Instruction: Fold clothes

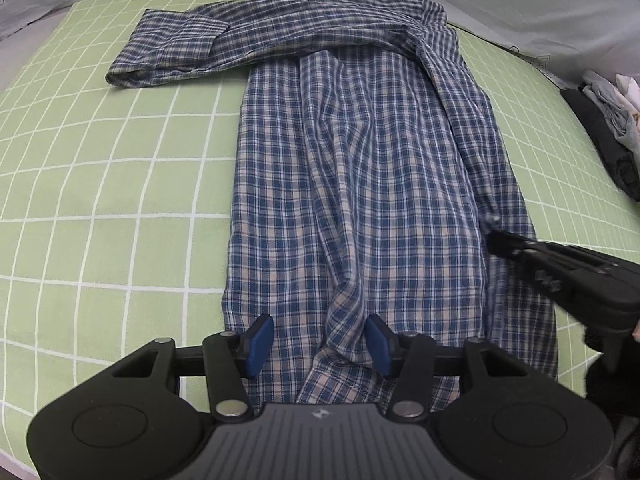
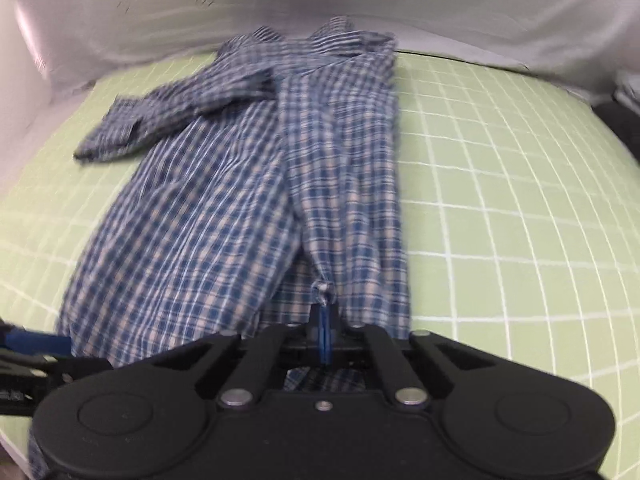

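A blue plaid shirt (image 1: 360,168) lies lengthwise on the green grid sheet (image 1: 100,200), collar far, one sleeve folded across to the left. My left gripper (image 1: 320,340) is open over the near hem, blue pads either side of a raised fold, not closed on it. My right gripper (image 2: 325,316) is shut on a pinch of the shirt (image 2: 248,200) at the folded right side's inner edge. It also shows in the left wrist view (image 1: 494,232), at the shirt's right side.
A pile of dark and light clothes (image 1: 608,132) lies at the sheet's right edge. A white sheet (image 2: 160,20) with small prints borders the far side. Bare green sheet (image 2: 500,200) lies left and right of the shirt.
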`<state>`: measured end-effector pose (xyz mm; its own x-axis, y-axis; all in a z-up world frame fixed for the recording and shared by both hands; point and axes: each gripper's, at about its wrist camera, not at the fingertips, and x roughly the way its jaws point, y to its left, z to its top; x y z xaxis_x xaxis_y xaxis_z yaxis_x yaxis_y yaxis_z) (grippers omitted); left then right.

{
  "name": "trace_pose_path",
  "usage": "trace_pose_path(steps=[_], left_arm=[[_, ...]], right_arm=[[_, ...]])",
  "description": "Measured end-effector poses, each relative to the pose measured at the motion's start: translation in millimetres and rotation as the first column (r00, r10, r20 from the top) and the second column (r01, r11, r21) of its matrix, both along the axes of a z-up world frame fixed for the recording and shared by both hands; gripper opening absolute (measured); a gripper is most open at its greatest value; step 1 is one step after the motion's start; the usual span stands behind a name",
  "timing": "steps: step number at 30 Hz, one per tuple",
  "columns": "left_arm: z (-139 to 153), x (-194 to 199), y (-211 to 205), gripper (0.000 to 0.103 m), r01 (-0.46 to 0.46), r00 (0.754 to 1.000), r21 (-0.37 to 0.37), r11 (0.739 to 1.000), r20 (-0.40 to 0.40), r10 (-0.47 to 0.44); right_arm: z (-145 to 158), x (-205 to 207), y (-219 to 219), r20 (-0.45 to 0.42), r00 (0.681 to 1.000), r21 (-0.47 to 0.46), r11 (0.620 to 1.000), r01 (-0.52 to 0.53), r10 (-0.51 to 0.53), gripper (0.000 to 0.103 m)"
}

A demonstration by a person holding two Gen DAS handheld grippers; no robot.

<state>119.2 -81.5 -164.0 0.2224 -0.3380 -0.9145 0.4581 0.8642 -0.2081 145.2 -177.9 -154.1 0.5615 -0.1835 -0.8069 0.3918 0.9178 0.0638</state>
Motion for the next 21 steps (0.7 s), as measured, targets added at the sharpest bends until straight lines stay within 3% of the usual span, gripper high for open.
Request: trace_pose_path(steps=[4,8,13,17,18,20,21], left_arm=[[-3,-2,0,0.053,-0.009,1.000,-0.007,1.000,0.009,0.009],[-3,-4,3,0.054,-0.028,1.000,-0.018,0.999,0.009,0.028],[-5,-10,5,0.058,-0.023,1.000,-0.030,0.999,0.012,0.023],[-6,-13,10,0.058,-0.019,1.000,-0.054,0.998,0.000,0.019],[-5,-12,14,0.058,-0.029,1.000,-0.068,0.997,-0.010,0.029],[-3,-9,22,0.058,-0.055,0.998,-0.098,0.994,-0.034,0.052],[0,-5,25,0.058,-0.067,0.997,-0.112,0.992,-0.033,0.064]], right_arm=[[27,-25,0,0.141,0.989,0.051,0.998,0.031,-0.038,0.001],[44,-34,14,0.225,0.974,0.113,0.993,-0.038,0.012,0.001],[13,-18,33,0.153,0.985,0.167,0.980,-0.108,0.082,0.001],[-11,-8,33,0.065,0.995,0.232,0.969,-0.089,0.076,0.002],[-10,-10,32,0.065,0.995,0.244,0.966,-0.083,0.070,0.007],[-2,-14,32,0.069,0.995,0.245,0.966,-0.087,0.072,0.027],[4,-16,32,0.079,0.995,0.229,0.970,-0.085,0.069,0.056]])
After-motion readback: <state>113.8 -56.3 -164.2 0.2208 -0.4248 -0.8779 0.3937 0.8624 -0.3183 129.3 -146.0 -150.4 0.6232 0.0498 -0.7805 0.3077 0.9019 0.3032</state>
